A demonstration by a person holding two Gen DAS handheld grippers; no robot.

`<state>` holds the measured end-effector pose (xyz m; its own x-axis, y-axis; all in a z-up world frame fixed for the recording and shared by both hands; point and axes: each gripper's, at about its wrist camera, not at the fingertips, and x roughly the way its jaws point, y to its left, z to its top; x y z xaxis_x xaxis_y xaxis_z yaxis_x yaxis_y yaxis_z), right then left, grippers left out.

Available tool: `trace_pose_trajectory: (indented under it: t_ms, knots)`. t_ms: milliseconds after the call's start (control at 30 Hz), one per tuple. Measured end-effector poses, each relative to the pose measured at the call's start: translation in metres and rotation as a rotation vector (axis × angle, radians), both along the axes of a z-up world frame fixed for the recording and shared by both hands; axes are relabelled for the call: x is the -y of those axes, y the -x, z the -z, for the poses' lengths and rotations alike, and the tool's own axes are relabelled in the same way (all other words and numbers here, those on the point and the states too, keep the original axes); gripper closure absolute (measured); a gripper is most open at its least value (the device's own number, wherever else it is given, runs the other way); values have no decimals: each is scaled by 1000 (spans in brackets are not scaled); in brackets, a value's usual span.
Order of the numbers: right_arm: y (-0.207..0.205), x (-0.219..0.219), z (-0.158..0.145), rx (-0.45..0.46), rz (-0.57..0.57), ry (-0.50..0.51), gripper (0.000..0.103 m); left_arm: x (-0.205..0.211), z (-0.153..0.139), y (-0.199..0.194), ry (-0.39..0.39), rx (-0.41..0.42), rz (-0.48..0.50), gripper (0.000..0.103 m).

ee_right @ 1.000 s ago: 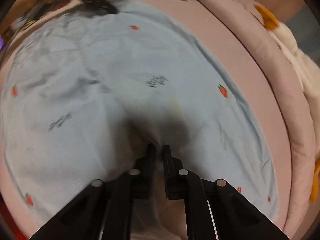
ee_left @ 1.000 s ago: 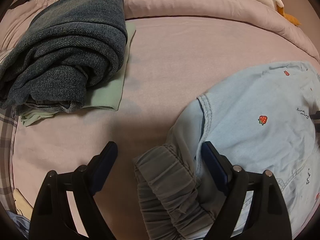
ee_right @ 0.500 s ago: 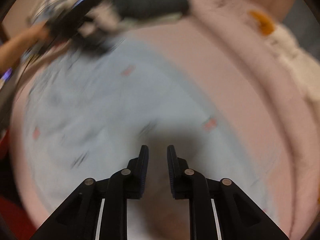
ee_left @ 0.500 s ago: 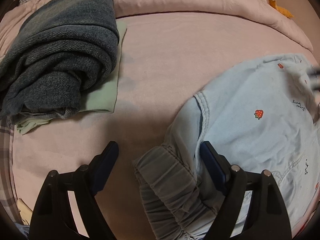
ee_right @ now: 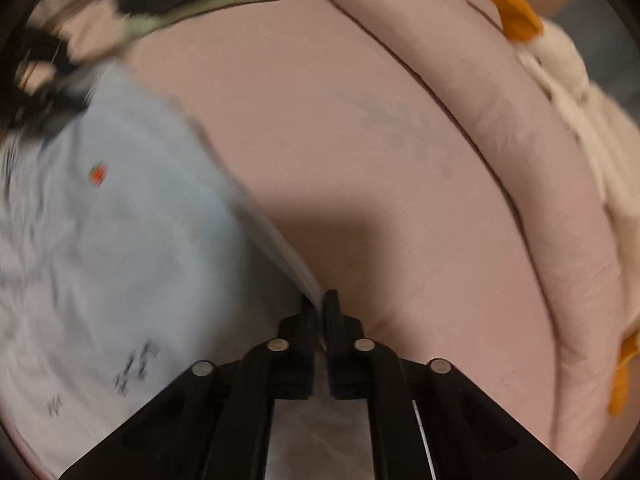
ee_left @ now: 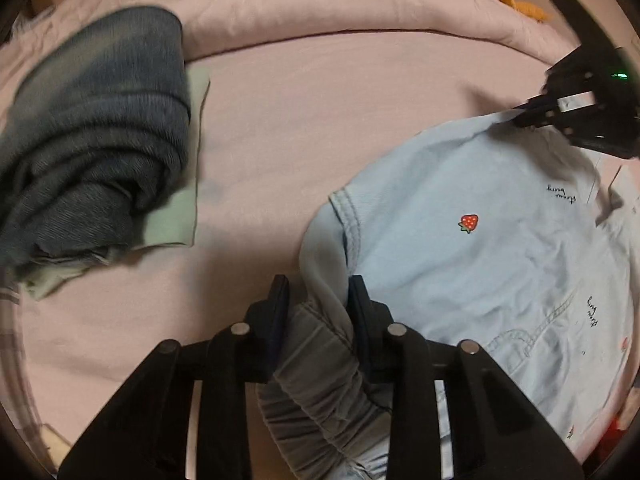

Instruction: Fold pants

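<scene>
Light blue pants [ee_left: 480, 248] with small strawberry prints lie on the pink bed; they also show in the right wrist view [ee_right: 120, 232]. My left gripper [ee_left: 318, 296] is shut on the gathered elastic waistband [ee_left: 316, 360] at the pants' near corner. My right gripper [ee_right: 322, 306] is shut on the pants' far edge, which runs up to its jaws. The right gripper also shows at the upper right of the left wrist view [ee_left: 520, 114], pinching that edge.
A stack of folded dark denim [ee_left: 92, 136] on a pale green garment [ee_left: 176, 216] lies at the left. A rolled pink duvet [ee_left: 360, 4] and a white plush duck [ee_right: 568, 80] line the back. Bare pink sheet [ee_left: 304, 120] lies between.
My left gripper closed from wide open onto the waistband. My right gripper let go, moved to the pants' far edge and closed on it.
</scene>
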<state>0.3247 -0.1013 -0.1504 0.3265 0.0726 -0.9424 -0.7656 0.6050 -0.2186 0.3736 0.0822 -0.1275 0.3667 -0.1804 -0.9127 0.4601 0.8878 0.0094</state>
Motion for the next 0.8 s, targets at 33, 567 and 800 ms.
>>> trace_pose_trajectory:
  t_ms: [33, 567, 800]
  knots:
    - [12, 0, -5, 21, -5, 4, 100, 1, -6, 2, -6, 13, 1, 74]
    - [195, 32, -110, 408, -5, 18, 101, 33, -68, 168, -227, 479, 200, 77]
    - [243, 28, -74, 390, -46, 40, 101, 24, -9, 245, -376, 606, 279, 76]
